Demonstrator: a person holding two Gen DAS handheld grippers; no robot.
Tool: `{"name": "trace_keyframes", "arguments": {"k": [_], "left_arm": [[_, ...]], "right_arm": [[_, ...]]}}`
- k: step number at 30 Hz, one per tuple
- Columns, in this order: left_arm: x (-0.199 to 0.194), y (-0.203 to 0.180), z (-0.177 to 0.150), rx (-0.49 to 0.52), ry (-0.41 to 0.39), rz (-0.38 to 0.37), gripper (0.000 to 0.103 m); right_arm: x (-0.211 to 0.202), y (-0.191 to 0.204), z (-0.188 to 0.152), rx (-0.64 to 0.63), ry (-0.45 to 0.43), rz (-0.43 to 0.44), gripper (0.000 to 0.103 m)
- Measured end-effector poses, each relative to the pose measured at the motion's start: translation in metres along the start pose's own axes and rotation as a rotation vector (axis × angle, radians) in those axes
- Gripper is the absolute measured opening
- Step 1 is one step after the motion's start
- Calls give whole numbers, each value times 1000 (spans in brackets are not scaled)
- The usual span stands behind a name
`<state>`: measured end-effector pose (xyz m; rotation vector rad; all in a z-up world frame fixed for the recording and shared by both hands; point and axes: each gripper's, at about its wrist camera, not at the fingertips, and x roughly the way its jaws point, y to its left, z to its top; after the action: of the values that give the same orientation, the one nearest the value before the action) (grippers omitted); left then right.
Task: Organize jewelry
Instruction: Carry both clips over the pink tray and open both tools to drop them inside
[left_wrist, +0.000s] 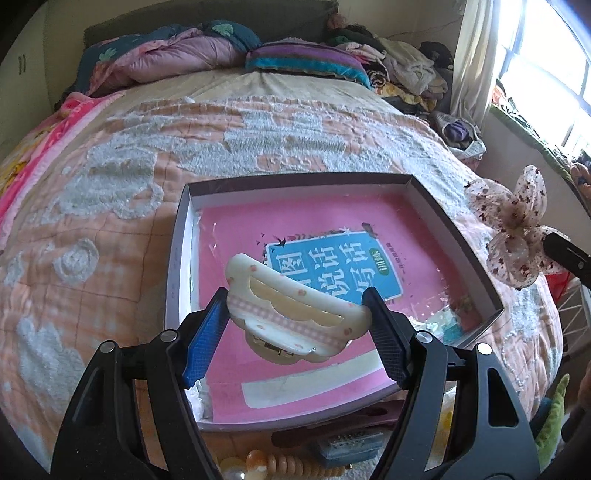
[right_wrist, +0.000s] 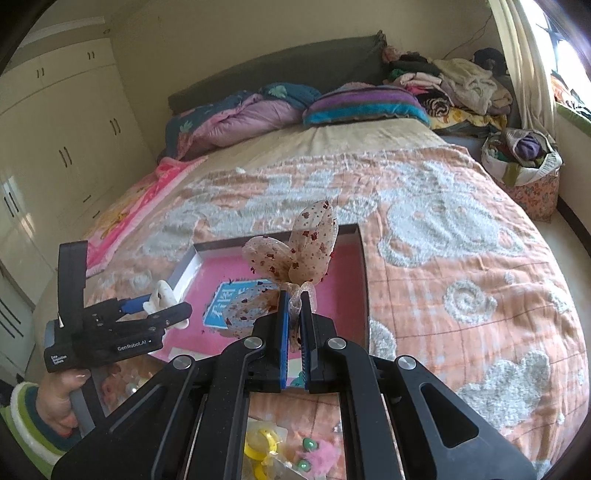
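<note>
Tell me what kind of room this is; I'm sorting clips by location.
A bedroom, most likely: the work happens on a made bed with a rolled quilt at its head, a wardrobe along the wall, and folded clothes piled near the window.

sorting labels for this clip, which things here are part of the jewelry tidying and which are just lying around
Part of the job:
- cream hair claw, gripped by the left gripper
- sheer speckled bow, pinched by the right gripper
- shallow box with pink lining

Just lying about:
- folded quilt
- striped pillow
- pile of clothes
- fabric basket
</note>
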<state>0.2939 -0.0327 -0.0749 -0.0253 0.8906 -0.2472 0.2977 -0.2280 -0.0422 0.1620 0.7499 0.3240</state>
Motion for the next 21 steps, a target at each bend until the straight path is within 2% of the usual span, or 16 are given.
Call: {"name": "trace_keyframes", "arguments": {"k": [2,6,13,14,15,16,17,18,21], "left_arm": [[3,3,-2,-12,9,-1,65],[3,8,-6,-20,10,5,79],[-5,10,-10,-14,0,17,84],[-6,11,-10,-14,-2,17,85],[-9,11,-10,-14,-6,16,85],[-11,11,-10,-15,-9,16,86],[-13,11,-11,-16,-13,16,87],[-16,10,-11,-15,-18,18,90],[-24,9,-11,-16,-28,24,92]], "right_arm": [[5,1,-2,-3,13,-2,5],[20,-1,-5,4,53,-1,5],[45,-7,-20,42,135,-20,8],[46,-7,-22,44,141,-26,11],[46,-8,-23,44,143,-27,22],[44,-8,-24,47,139,-31,28],[41,-7,-24,48,128,-38,45],[37,-7,-24,47,113,-43,55],[22,-5,-23,29,81,-62,56]]}}
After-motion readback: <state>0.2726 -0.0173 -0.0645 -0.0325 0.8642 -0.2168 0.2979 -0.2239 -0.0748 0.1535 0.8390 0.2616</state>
